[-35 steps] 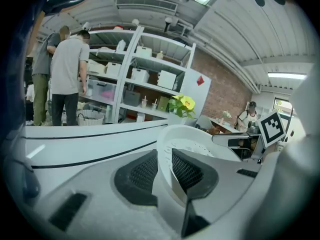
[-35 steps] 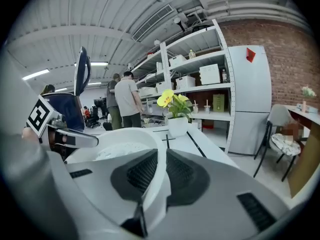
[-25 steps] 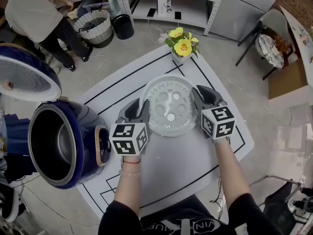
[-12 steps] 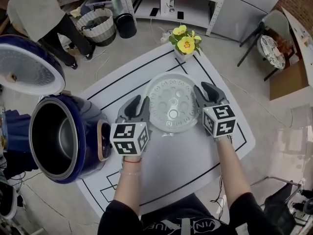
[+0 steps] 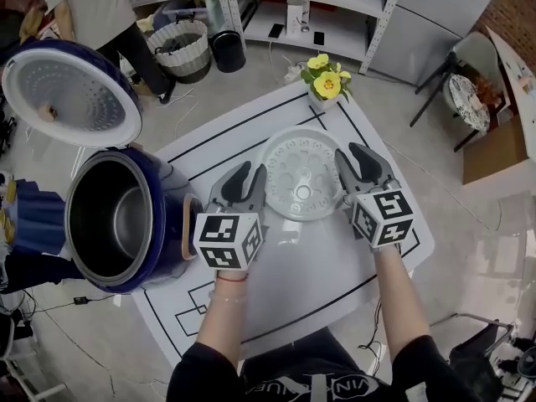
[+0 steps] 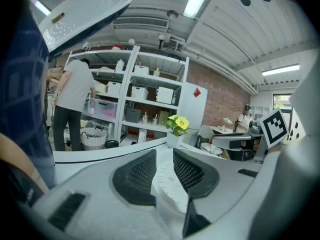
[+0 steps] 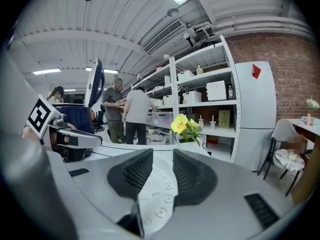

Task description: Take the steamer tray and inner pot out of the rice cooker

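A white, hole-dotted round plastic steamer tray (image 5: 302,174) is gleaming against a white table ruled with black lines (image 5: 318,266); a navy-blue rice cooker (image 5: 165,193) is showing its silver metal inner pot (image 5: 113,224); yellow flowers (image 5: 327,83) are glowing.

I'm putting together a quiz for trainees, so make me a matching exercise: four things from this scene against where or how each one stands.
Things:
1. steamer tray
2. inner pot
3. cooker lid
4. yellow flowers

Places or states:
A. swung up, open
B. at the far edge of the table
C. lying flat in the middle of the table
D. seated in the blue cooker body

Pairs: 1-C, 2-D, 3-A, 4-B.
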`<act>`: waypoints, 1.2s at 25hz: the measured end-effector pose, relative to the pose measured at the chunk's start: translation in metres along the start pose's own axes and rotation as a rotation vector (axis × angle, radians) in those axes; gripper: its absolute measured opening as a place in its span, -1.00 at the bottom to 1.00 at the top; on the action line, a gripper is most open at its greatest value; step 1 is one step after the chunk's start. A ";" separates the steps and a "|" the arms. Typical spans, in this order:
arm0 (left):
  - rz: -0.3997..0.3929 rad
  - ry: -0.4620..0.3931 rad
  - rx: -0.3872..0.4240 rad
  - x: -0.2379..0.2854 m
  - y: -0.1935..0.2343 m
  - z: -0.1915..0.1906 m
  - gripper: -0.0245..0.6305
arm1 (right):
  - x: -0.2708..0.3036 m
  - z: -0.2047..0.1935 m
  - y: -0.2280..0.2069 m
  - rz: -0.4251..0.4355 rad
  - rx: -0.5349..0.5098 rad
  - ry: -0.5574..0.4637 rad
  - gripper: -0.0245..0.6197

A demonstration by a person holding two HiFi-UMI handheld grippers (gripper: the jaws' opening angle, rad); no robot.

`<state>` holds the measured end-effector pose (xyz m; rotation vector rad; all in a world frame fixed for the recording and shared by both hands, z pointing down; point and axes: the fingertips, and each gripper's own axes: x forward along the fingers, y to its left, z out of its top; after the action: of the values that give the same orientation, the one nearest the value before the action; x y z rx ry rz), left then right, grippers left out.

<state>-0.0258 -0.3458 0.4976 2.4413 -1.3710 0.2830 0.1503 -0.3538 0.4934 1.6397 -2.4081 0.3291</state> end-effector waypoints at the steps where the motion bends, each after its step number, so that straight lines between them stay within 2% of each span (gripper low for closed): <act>1: -0.004 -0.010 -0.003 -0.004 -0.002 0.005 -0.64 | -0.003 0.006 0.004 0.008 -0.001 -0.011 -0.59; 5: -0.037 -0.056 -0.037 -0.017 -0.012 0.029 -0.64 | -0.015 0.030 0.023 0.045 -0.001 -0.054 -0.59; 11: -0.063 -0.120 -0.005 -0.040 -0.028 0.064 -0.64 | -0.035 0.070 0.055 0.127 -0.011 -0.129 -0.59; 24: -0.051 -0.235 0.001 -0.119 -0.028 0.126 -0.64 | -0.053 0.140 0.124 0.273 -0.038 -0.232 -0.59; 30: 0.006 -0.276 0.007 -0.154 -0.014 0.141 -0.64 | -0.050 0.158 0.160 0.347 -0.062 -0.252 -0.59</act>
<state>-0.0917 -0.2700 0.3143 2.5563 -1.4867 -0.0518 0.0120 -0.2994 0.3177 1.3007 -2.8624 0.1025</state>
